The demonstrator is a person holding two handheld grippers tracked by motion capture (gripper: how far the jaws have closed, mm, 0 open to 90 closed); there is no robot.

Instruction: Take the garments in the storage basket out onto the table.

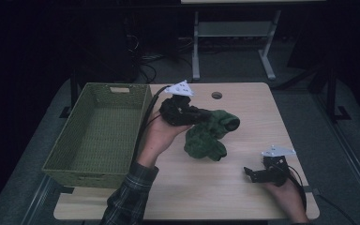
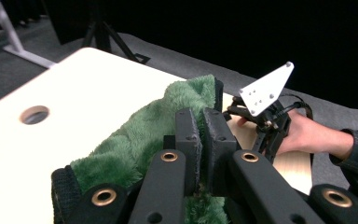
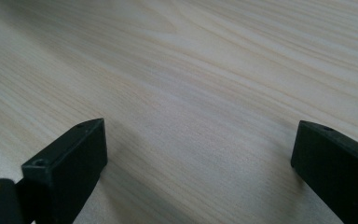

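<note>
Left tool (image 1: 201, 115): jaws pressed together on the green plush cloth (image 1: 211, 133); held up above the surface (image 1: 243, 197) near its middle, just right of the basket (image 1: 98, 136); in the left gripper view the jaws pinch a fold of the fuzzy fabric (image 2: 140, 135)
Green plush cloth: bunched; one end caught in the left tool, the rest hangs down to the light wooden surface; whether its lower end touches the wood cannot be told
Right tool (image 1: 249, 172): jaws spread wide apart, nothing between them; low over the surface at its near right corner, well apart from the cloth; bare wood grain (image 3: 191, 93) under its jaws
Basket: green woven, at the left side of the surface
Hole (image 1: 216, 95): round, near the far edge of the surface
</note>
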